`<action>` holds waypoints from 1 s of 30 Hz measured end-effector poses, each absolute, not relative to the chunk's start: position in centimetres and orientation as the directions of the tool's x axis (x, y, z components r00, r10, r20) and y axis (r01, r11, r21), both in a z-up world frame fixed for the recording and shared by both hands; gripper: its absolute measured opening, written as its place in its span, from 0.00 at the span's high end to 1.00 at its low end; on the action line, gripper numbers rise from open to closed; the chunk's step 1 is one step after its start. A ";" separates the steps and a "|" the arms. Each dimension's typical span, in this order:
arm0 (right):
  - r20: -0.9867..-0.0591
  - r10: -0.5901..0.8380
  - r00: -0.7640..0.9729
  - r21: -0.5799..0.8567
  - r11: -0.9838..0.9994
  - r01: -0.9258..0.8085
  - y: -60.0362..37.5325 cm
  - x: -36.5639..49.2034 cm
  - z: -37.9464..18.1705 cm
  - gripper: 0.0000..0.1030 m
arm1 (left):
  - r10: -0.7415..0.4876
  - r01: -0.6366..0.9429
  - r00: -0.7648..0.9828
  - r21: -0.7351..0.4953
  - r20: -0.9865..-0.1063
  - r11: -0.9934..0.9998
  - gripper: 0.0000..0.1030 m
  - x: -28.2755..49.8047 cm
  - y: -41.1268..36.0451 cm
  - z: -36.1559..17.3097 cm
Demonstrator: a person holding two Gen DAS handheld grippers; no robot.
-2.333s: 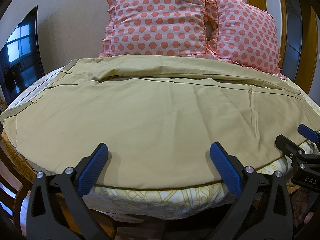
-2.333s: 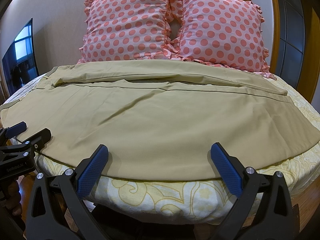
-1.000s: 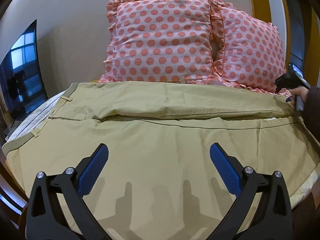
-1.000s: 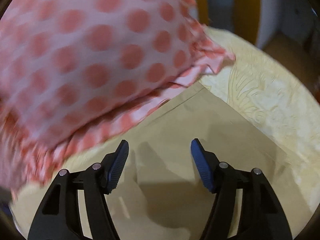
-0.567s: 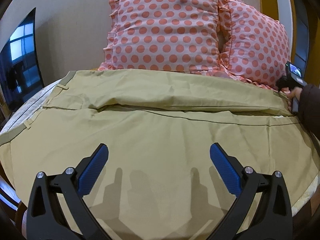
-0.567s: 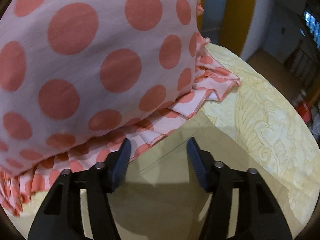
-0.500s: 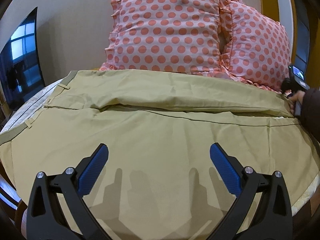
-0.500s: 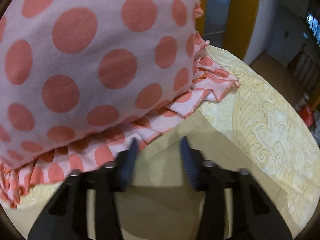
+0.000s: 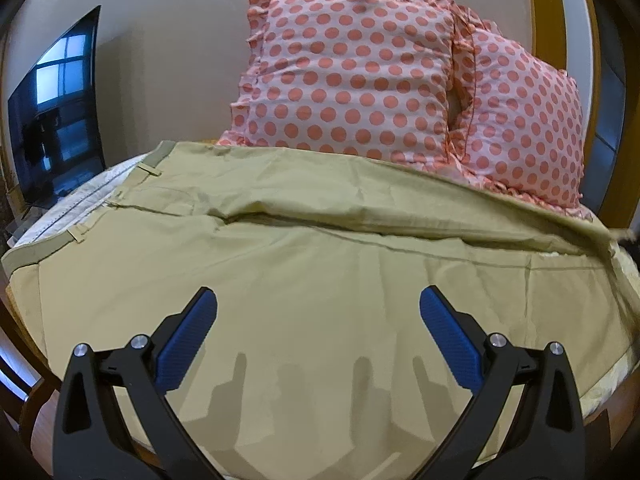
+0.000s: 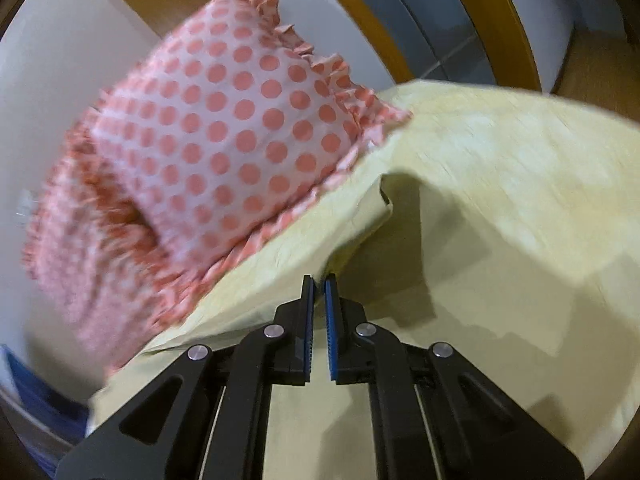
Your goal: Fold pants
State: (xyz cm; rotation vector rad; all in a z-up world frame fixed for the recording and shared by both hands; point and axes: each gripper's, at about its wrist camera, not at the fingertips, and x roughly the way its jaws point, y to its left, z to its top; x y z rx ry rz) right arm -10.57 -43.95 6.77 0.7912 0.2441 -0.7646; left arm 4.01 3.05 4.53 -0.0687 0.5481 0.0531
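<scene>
The right tongs [image 10: 319, 280] are pinching the far leg's hem of the pants [image 9: 320, 280], lifting it beside the pillows [image 9: 360, 80], while the left tongs [image 9: 318, 320] are hovering spread above the near leg, so folding is barely starting.

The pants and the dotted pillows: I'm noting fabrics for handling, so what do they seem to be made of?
The pants look like thin woven cotton twill, matte khaki, holding sharp creases and stitched seams. The pillows seem covered in soft, matte, cotton-like cloth with printed dots and ruffled edges. The fibre itself cannot be confirmed.
</scene>
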 end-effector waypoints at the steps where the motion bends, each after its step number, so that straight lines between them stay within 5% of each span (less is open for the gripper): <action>1: -0.465 -0.511 0.723 0.575 0.447 0.686 -42.7 -11.8 6.1 0.94 | 0.032 -0.070 0.859 -0.055 -0.511 0.996 0.02 4.0 3.1 4.9; 5: -0.491 -0.440 0.752 0.658 0.378 0.651 -42.7 -13.3 4.9 0.90 | 0.009 -0.060 0.883 -0.092 -0.470 0.994 0.02 4.5 3.6 6.1; 7: -0.513 -0.404 0.758 0.705 0.306 0.640 -44.0 -13.5 3.9 0.72 | -0.024 -0.041 0.891 -0.133 -0.453 0.990 0.02 4.6 4.1 6.6; 10: -0.503 -0.404 0.764 0.732 0.272 0.625 -44.6 -13.5 3.8 0.61 | -0.055 -0.026 0.900 -0.180 -0.432 0.983 0.02 4.3 4.9 7.0; 19: -0.531 -0.408 0.743 0.774 0.125 0.621 -45.0 -13.8 4.0 0.59 | 0.008 -0.114 0.894 -0.211 -0.448 0.971 0.02 5.0 6.2 7.0; 21: -0.532 -0.419 0.736 0.743 0.185 0.643 -45.0 -13.1 4.4 0.62 | 0.000 -0.101 0.898 -0.206 -0.440 0.973 0.02 5.2 6.3 7.2; 23: -0.503 -0.395 0.769 0.752 0.238 0.615 -44.9 -13.3 4.0 0.97 | -0.047 -0.060 0.892 -0.221 -0.450 0.973 0.02 5.9 6.7 7.5; 28: -0.245 -0.410 0.879 0.823 0.391 0.412 -42.5 -18.6 5.2 0.98 | -0.147 -0.016 0.879 -0.334 -0.454 0.942 0.02 8.6 9.1 8.5; 30: -0.209 -0.422 0.882 0.830 0.400 0.388 -41.9 -20.9 5.3 0.98 | -0.160 -0.037 0.869 -0.383 -0.469 0.923 0.02 11.3 10.4 8.8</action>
